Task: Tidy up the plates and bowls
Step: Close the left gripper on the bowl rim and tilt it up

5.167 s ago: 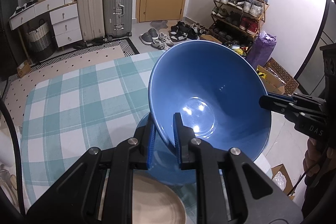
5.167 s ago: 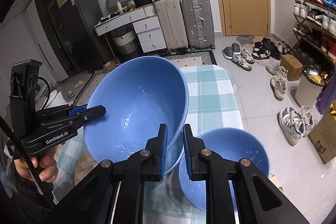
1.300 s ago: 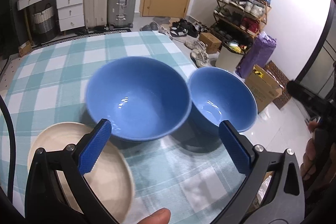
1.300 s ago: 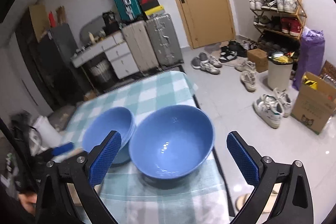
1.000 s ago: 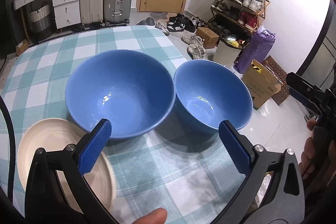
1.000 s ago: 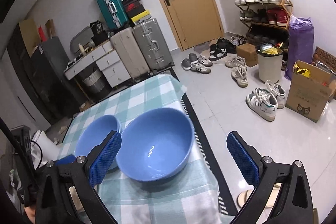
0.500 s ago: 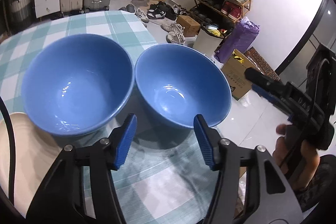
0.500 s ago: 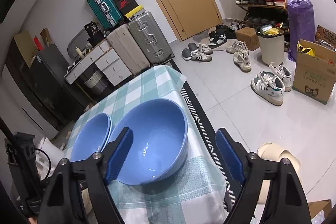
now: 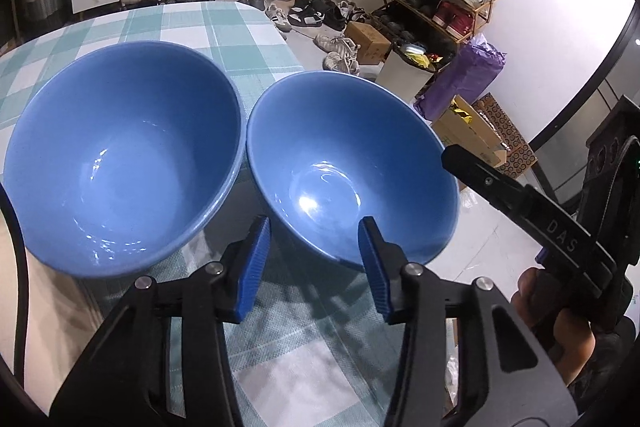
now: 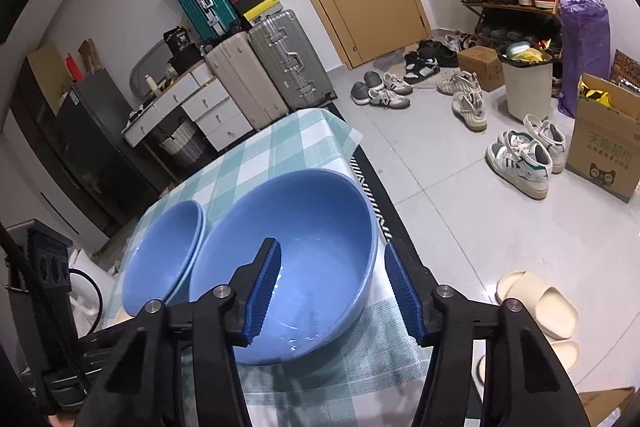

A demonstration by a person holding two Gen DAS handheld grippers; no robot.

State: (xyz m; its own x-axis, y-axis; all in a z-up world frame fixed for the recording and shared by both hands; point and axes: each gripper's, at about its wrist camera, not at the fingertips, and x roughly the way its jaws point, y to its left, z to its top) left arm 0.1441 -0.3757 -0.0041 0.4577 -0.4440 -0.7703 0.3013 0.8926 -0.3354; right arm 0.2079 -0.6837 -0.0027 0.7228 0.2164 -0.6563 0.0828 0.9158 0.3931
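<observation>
Two blue bowls stand side by side on a green checked tablecloth (image 9: pixel 304 359). The larger left bowl (image 9: pixel 120 163) (image 10: pixel 164 251) shows a second rim under it, as if nested. My left gripper (image 9: pixel 314 247) hangs at the near rim of the right bowl (image 9: pixel 348 167). Its jaws are closing with the rim between them, and the pads do not touch it. My right gripper (image 10: pixel 332 255) straddles the same bowl (image 10: pixel 304 247) at its outer rim. One finger is over the inside and one outside. Its jaws are also closing without touching the bowl.
A cream plate (image 9: pixel 40 307) lies at the near left beside the larger bowl. The right bowl sits close to the table's edge (image 10: pixel 384 227). Beyond it the floor holds shoes (image 10: pixel 520 163), slippers (image 10: pixel 536 303), a bin (image 10: pixel 528 87) and a cardboard box (image 10: pixel 604 139).
Five seconds ago both grippers held a blue bowl above another; now it rests on the table. Over the last second both grippers sank toward the right bowl and their wide jaws narrowed.
</observation>
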